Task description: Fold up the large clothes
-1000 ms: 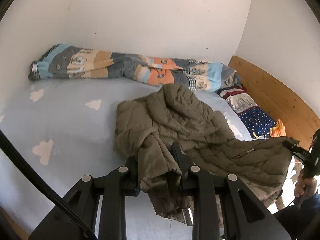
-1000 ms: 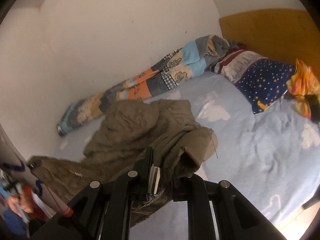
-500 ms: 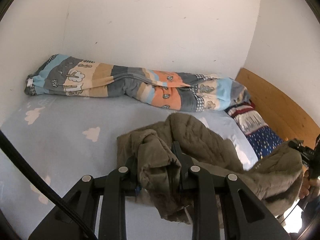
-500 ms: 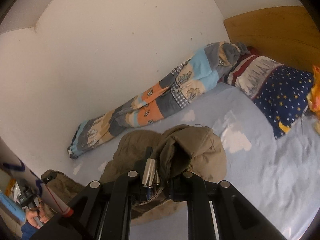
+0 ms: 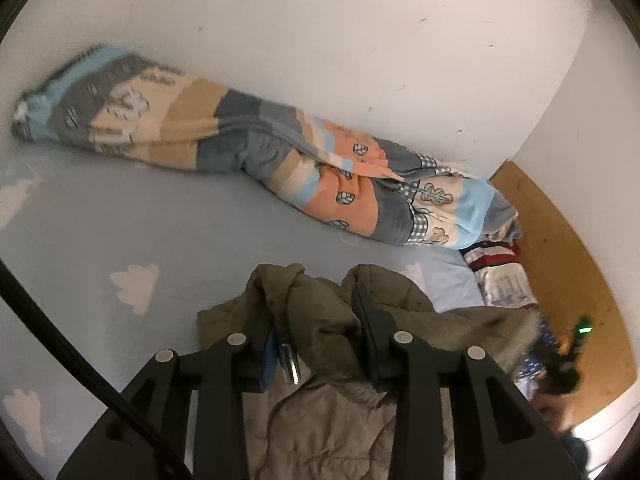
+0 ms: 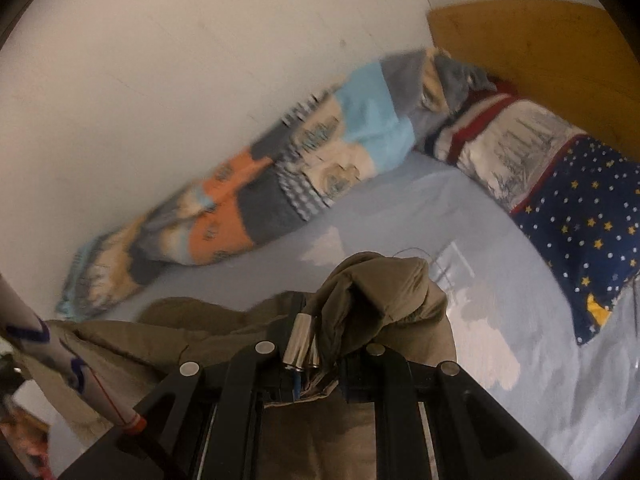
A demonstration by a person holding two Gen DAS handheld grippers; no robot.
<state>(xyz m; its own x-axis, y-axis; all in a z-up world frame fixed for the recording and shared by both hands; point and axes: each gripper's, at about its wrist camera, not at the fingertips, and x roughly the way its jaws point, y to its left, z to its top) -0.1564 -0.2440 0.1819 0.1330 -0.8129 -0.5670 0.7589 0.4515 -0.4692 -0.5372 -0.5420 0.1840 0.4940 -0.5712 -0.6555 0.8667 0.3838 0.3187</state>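
An olive quilted jacket [image 5: 320, 320] hangs lifted off the light blue bed sheet [image 5: 120, 220]. My left gripper [image 5: 316, 312] is shut on a bunched edge of it, with metal cord ends [image 5: 289, 366] dangling by the left finger. My right gripper [image 6: 324, 320] is shut on another bunched edge of the jacket [image 6: 384, 292], with metal cord ends [image 6: 298, 342] showing between the fingers. The jacket stretches between both grippers and drapes below them. Its fur-trimmed hood edge [image 5: 516, 328] runs to the right.
A rolled patchwork quilt [image 5: 248, 148] lies along the white wall [image 5: 320, 40]. Pillows, one navy with stars [image 6: 580, 232], lie by the wooden headboard [image 6: 520, 40]. The sheet has white cloud prints [image 5: 134, 286].
Both grippers have risen and carried the jacket up off the bed. Most of it lay on the sheet a second ago; now it hangs between the grippers.
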